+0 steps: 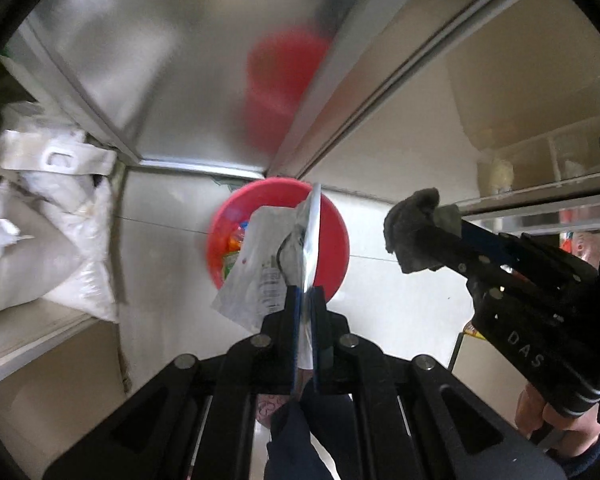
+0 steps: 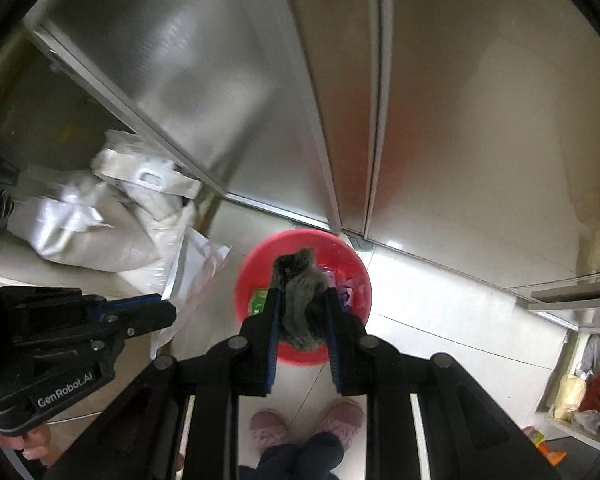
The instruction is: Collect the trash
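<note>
A red basin stands on the pale floor by the steel cabinet, with colourful wrappers inside. My left gripper points down over it, shut on a flat white and silver wrapper that sticks out past the fingertips. To its right, my right gripper is shut on a grey fuzzy wad. In the right wrist view the right gripper holds the grey wad straight above the basin. The left gripper with its wrapper shows at the left.
White sacks lie on the floor to the left of the basin. Brushed steel cabinet doors rise behind it. The person's pink slippers stand on the tiles below. A low shelf of packets is at the lower right.
</note>
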`<state>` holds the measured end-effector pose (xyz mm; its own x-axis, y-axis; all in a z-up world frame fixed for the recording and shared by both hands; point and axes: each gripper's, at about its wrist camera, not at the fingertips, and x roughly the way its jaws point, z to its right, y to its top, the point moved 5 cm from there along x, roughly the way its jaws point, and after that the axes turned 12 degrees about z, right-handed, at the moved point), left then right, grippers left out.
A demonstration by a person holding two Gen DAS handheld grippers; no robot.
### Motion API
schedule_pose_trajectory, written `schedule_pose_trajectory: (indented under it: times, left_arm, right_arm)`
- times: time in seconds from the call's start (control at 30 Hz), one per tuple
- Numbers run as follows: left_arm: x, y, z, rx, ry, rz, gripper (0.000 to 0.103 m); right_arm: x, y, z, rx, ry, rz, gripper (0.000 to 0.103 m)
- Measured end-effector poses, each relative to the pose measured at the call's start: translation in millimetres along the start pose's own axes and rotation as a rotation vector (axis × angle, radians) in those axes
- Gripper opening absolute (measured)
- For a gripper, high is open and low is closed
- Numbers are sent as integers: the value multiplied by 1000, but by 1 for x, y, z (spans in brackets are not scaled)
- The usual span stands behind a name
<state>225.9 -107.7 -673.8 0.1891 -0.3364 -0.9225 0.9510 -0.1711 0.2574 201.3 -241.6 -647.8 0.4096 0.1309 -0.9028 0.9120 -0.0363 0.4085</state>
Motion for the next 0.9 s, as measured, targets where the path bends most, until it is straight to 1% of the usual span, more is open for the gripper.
schedule_pose_trajectory:
  times: [0.07,0.2,0.27,0.4,0.57,0.73,0.77,0.8,0.87,0.9]
  left_arm:
    - [30,-7,-6,-14,-4,-5,4]
    - [72,-16,-10,-4,9,-6,4]
    - [96,-23,-15,-3,5,-21,4]
    - [131,-29,-20,7,12,-33,4]
    - [158,-34,-32,6,18,-43,5]
    - [172,-38,-34,7,18,-41,7]
    - [174,-39,-34,4,19,-39,12]
    - [176,-40,-35,1,21,-36,19]
    - [177,-42,-35,-1,31,-31,27]
    - [177,-44,-36,-3,37,-31,34]
  right_arm:
    - [23,-11,7,7,0,-9,19]
    - [63,-26,9,1,16,-33,19]
    - [83,-33,12,-23,2,-38,19]
    - [103,-38,16,-15,1,-41,19]
    - [122,-49,23,-31,-10,-60,19]
    - [134,-58,20,-24,-10,-70,20]
    - [136,-59,19,-21,-10,-73,20]
    - [140,-60,20,-21,-6,-77,21]
    - [141,-62,21,-16,-7,-81,23]
    - [141,-62,21,-13,-12,-83,25]
